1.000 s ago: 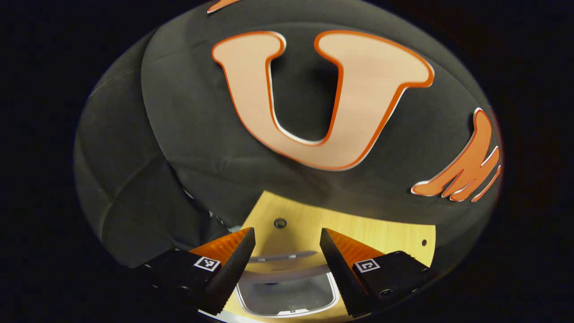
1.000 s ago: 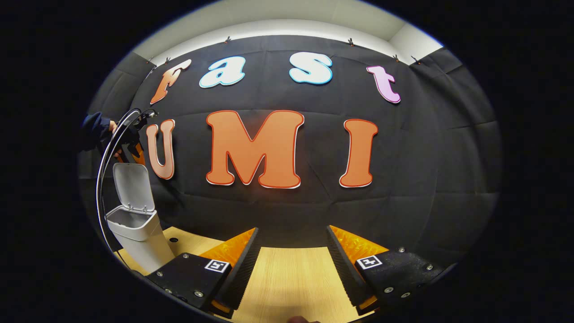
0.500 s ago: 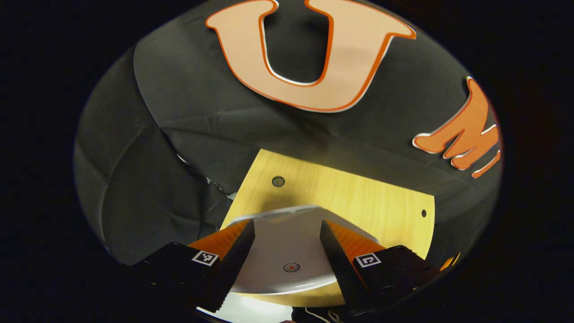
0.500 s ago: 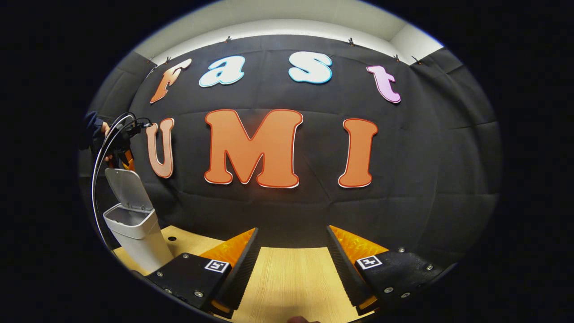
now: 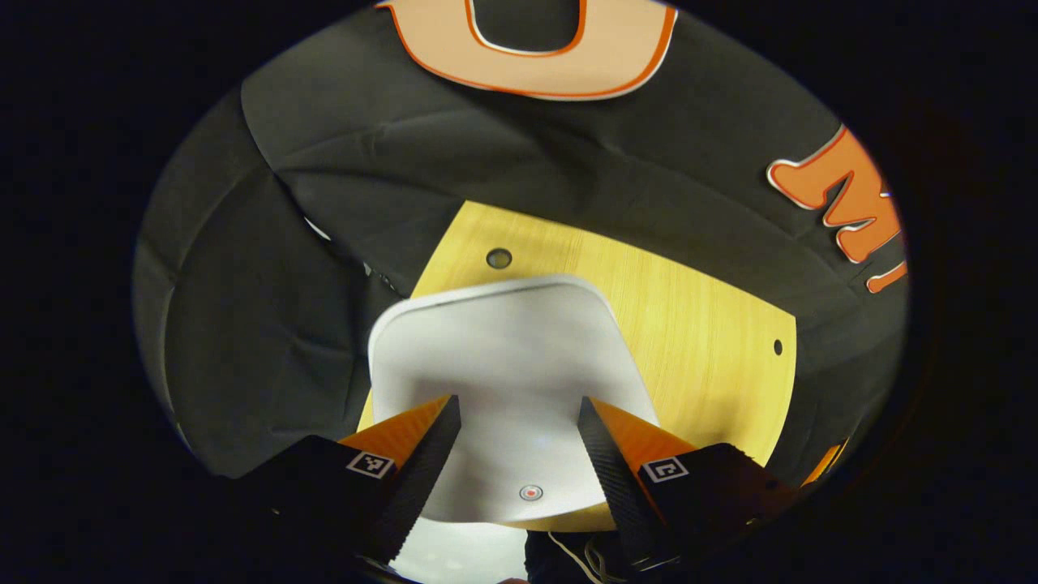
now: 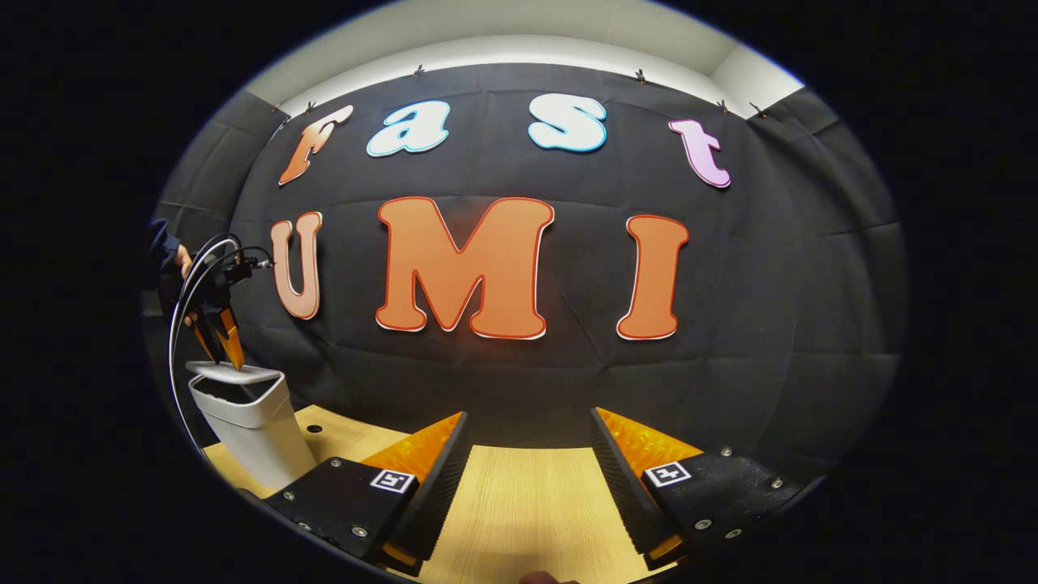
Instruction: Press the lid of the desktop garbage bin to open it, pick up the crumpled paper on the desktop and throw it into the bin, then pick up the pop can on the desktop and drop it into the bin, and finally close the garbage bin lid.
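Note:
In the left gripper view the white bin lid [image 5: 503,357] lies nearly flat under my left gripper [image 5: 519,418], whose open fingers point down at it, touching or close to it. A small round mark [image 5: 530,491] sits near the lid's near edge. In the right gripper view the white bin [image 6: 247,422] stands at the far left of the wooden table [image 6: 519,503], lid [image 6: 231,371] almost down with a thin dark gap beneath. The left gripper [image 6: 220,341] hangs over that lid, held by a hand [image 6: 182,261]. My right gripper [image 6: 527,430] is open and holds nothing, low over the table.
The wooden table top [image 5: 697,341] has small round holes [image 5: 499,258] near its back edge. The black cloth wall stands right behind the bin. A cable [image 6: 182,324] loops from the left gripper beside the bin. A dark sleeve [image 6: 160,239] shows at the far left.
The bin lid has swung from upright down to nearly flat. My left gripper has come down with it, over the lid. The right gripper has stayed still.

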`<state>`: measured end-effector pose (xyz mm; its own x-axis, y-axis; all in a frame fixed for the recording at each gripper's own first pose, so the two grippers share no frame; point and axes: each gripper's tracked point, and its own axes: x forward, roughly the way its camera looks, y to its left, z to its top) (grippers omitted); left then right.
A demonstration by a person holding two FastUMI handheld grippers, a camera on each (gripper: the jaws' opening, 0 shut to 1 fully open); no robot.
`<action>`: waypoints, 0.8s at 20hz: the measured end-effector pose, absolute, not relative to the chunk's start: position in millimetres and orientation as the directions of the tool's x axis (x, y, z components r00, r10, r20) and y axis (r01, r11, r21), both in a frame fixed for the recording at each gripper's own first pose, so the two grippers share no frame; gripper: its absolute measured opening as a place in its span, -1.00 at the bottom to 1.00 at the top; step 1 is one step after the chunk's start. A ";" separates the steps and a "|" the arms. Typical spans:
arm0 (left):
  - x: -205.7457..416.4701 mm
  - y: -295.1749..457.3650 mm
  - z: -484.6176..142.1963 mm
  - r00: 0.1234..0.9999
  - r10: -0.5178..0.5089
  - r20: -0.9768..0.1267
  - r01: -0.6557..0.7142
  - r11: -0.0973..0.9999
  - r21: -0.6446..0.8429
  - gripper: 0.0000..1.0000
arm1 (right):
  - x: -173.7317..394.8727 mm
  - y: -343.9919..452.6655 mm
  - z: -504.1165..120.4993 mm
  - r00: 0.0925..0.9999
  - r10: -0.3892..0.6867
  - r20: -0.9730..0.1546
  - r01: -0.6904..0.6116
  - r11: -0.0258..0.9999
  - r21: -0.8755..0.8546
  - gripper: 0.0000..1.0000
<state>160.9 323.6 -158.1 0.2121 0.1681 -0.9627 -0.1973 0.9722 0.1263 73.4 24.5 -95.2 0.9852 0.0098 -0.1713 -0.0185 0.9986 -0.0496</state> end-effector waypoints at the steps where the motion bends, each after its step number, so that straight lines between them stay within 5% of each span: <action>1: 151.7 324.8 -170.2 0.185 0.178 -0.966 -0.188 0.972 0.143 0.91 | 72.6 23.3 -95.5 0.985 0.006 -0.173 -0.016 0.999 -0.052 0.74; 16: 159.8 326.6 -158.3 0.309 0.209 -0.928 -0.239 0.961 0.137 0.91 | 63.3 8.8 -91.7 0.989 -0.002 -0.151 -0.005 0.999 -0.049 0.74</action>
